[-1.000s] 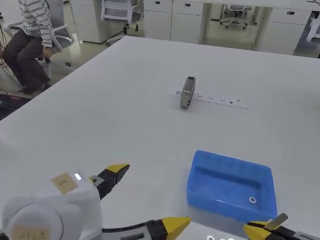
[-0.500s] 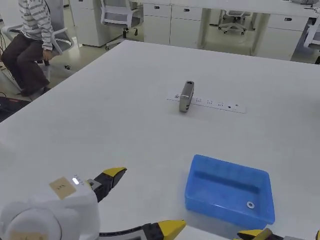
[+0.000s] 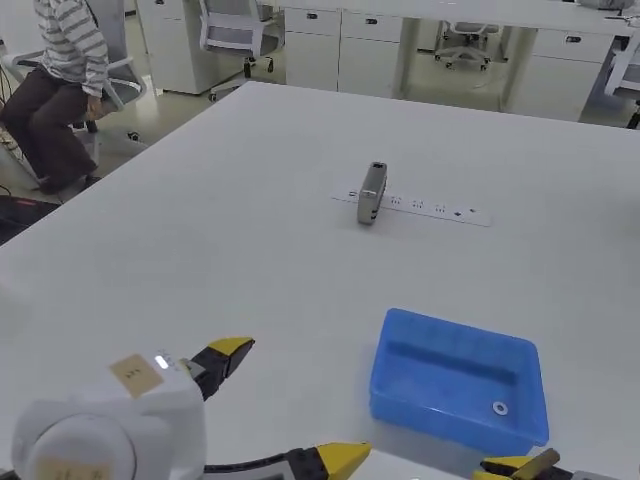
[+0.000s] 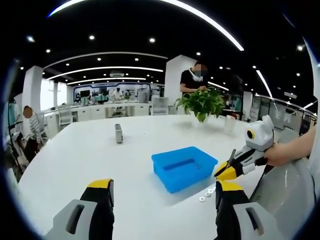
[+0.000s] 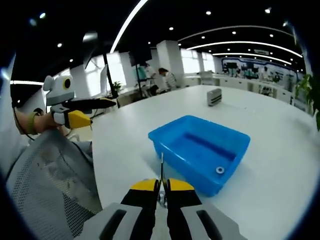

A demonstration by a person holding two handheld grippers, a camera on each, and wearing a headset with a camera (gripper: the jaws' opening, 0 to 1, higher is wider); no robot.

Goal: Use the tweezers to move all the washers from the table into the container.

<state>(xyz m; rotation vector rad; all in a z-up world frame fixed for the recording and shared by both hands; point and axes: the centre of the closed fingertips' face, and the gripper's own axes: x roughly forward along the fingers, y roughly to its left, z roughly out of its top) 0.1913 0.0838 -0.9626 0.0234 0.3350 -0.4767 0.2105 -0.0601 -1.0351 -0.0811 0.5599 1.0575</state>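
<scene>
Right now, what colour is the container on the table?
The container is bright blue, clearest in the right gripper view.

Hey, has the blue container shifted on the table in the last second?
No. The blue container lies at the same spot and angle relative to the power strip beyond it; the slight shift in the picture is the camera's.

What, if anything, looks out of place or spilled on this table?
Nothing stands out. The blue container sits level on the table with one washer inside. A few loose washers lie beside it, waiting to be moved. The right tool is shut on the tweezers, which look undamaged as far as shows.
</scene>
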